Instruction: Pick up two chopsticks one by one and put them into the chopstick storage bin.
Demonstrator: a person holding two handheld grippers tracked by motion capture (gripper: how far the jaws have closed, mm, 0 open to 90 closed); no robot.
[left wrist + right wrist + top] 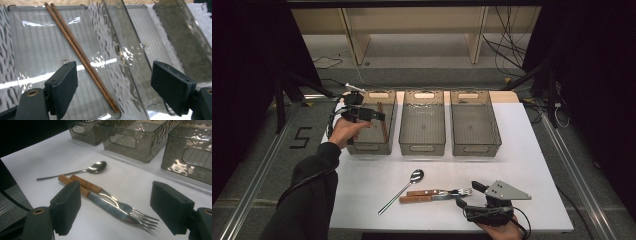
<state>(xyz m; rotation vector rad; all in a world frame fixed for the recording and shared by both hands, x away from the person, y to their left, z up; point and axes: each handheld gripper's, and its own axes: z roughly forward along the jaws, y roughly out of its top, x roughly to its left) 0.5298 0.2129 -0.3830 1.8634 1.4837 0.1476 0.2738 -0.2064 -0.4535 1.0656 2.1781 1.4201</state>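
A pair of brown wooden chopsticks (383, 125) (80, 53) lies slantwise on the floor of the left smoky plastic bin (362, 148) (37, 45). My left gripper (374, 114) (115, 87) hangs over that bin, open, with nothing between its pads. On the white table (532, 165) near the front lie a steel spoon (404, 189) (96, 167) and, side by side, a wooden-handled fork (447, 192) (120, 205) and knife (105, 206). My right gripper (469, 195) (116, 212) rests just right of their tips, open and apart from them.
A middle bin (422, 148) and a right bin (475, 149) stand in a row with the left one at the back of the table. Dark floor and a metal rail (257, 175) lie off the table's left edge.
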